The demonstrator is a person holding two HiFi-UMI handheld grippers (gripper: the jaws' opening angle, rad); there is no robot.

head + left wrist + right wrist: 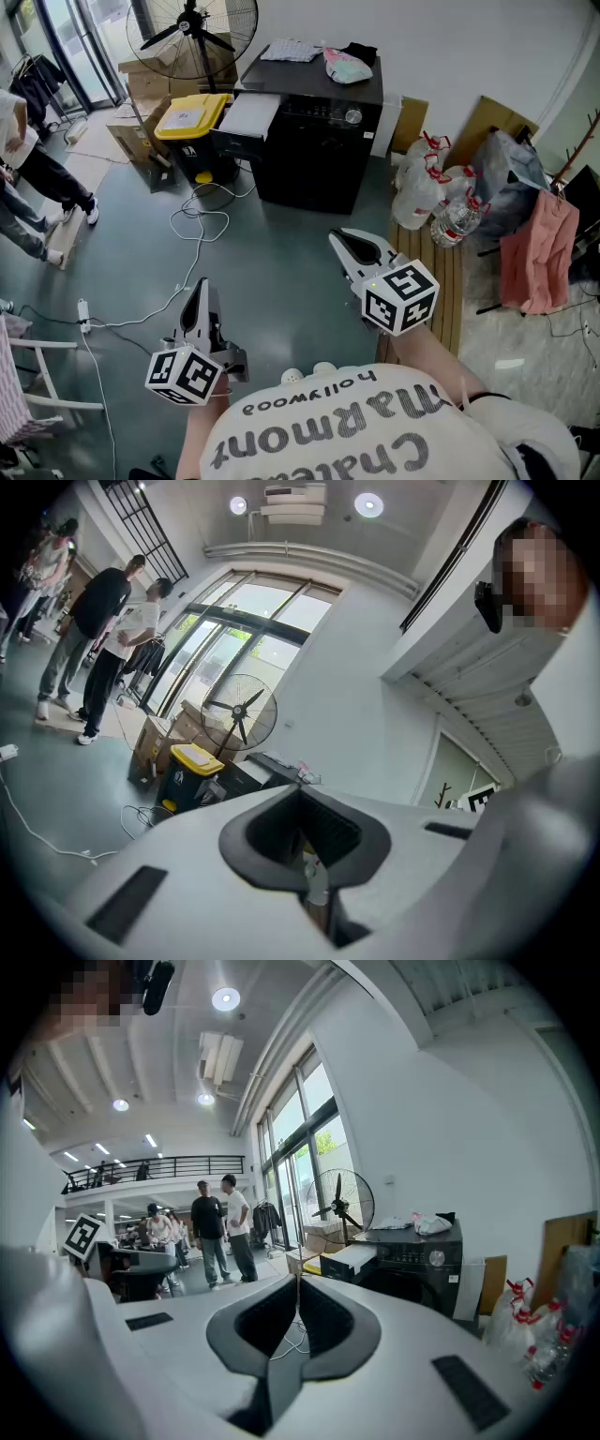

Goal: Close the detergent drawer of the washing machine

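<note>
A black washing machine (323,141) stands by the far wall, with cloths and a bag on its top. Its detergent drawer (247,118) sticks out of the front at the upper left, white on top. The right gripper view shows the machine (427,1262) and the drawer (349,1260) ahead to the right. Both grippers are well short of the machine, over the grey floor. My left gripper (200,287) is shut and empty, its tips touching (301,791). My right gripper (336,238) points toward the machine; its tips meet (298,1279) with nothing between them.
A yellow-lidded bin (191,116) stands just left of the drawer, with cardboard boxes and a standing fan (193,28) behind it. White cables (199,225) loop on the floor. Large water bottles (427,187) sit on a wooden pallet at right. People stand at the far left (28,178).
</note>
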